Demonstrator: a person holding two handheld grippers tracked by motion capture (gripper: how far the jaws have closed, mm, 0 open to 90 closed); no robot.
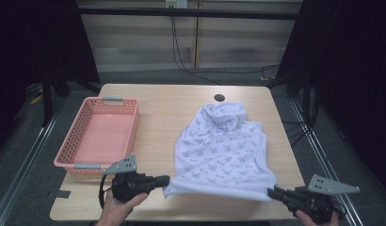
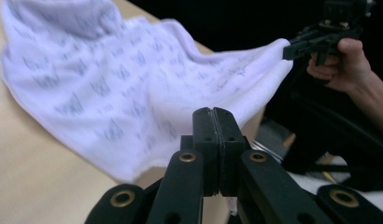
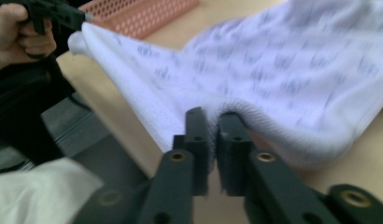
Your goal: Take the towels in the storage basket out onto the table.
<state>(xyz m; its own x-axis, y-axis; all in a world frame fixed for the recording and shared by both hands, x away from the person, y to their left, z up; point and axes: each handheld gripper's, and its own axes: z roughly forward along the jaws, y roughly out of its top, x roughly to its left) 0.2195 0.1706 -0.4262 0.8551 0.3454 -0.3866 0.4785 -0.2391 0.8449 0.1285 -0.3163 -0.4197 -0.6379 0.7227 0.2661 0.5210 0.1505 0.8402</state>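
Counter [image 1: 172, 101]: a light wooden top with rounded corners. It carries two items, with a small dark round hole at its 12 o'clock edge.

Garment [image 1: 224, 146]: a white sleeveless top printed with small grey motifs. It lies on the counter's 3 o'clock half, neck end bunched toward 12 o'clock and hem toward 6 o'clock. The hem is drawn out between the two grippers along the near edge and is lifted slightly off the wood at both corners.

Basket [image 1: 80, 125]: a pink plastic mesh basket with grey handle clips, empty, at 9 o'clock and well apart from the garment.

Left gripper [image 1: 164, 180]: held in the person's left hand at 7 o'clock. In the left gripper view its fingers [image 2: 204, 135] are pressed together. Cloth between them cannot be confirmed there, but the right gripper view shows the hem corner pinched at its tip.

Right gripper [image 1: 275, 192]: held at 5 o'clock. Its fingers [image 3: 231, 140] are closed on a ribbed fold of the hem, which bulges up between them.

Handling assessment: the fabric appears light, soft and limp. It will sag and fold wherever unsupported, and it is unlikely to slip or suffer damage. The hemmed corners are judged the soundest hold, being thicker and less prone to stretch. A pinch at mid-cloth would only gather a single loose layer.
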